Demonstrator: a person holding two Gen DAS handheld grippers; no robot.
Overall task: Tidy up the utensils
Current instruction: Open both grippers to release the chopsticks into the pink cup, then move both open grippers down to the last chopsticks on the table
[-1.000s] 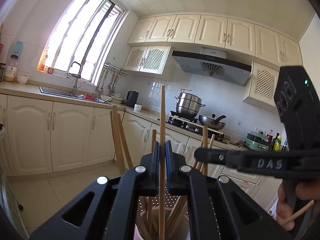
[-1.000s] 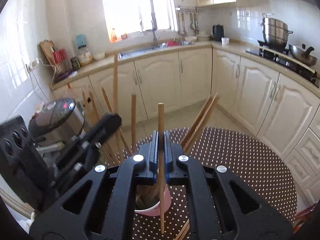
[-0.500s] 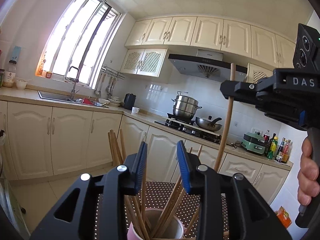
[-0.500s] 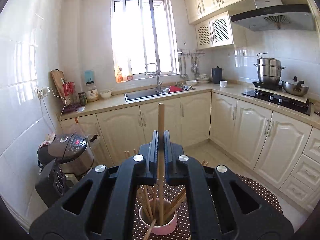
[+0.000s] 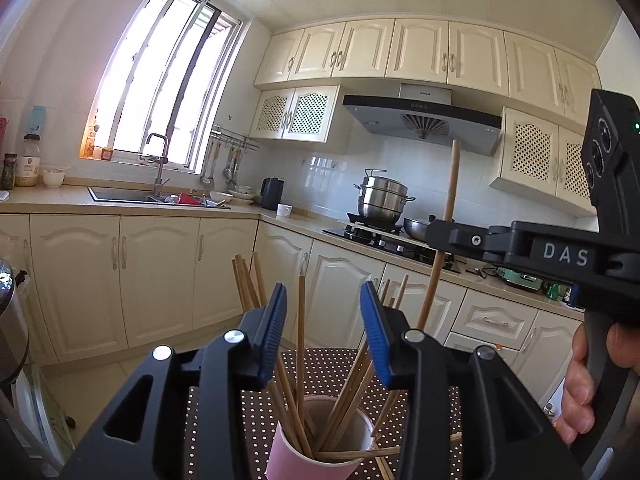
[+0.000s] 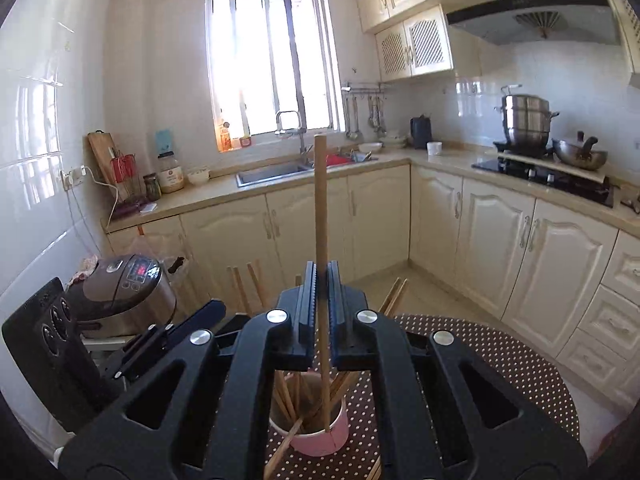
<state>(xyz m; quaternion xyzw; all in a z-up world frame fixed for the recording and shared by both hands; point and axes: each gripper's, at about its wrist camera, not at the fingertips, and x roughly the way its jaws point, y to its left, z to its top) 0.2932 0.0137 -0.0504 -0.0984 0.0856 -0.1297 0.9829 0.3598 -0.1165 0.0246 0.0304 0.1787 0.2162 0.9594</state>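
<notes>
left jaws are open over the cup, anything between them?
Yes: in the left wrist view, one upright chopstick stands in the gap of the left gripper, untouched, its lower end in the pink cup.

Steel pot [image 5: 383, 196], kettle [image 6: 421, 132], rice cooker [image 6: 124, 292]

You have two claws in play: the left claw [image 5: 323, 332] and the right claw [image 6: 321, 304]. One pink cup [image 6: 320, 436] stands on one dotted tabletop [image 6: 492, 364]. One chopstick [image 6: 321, 216] is pinched upright. The chopsticks in the cup [image 5: 298, 344] number roughly ten; they overlap too much for an exact count.
</notes>
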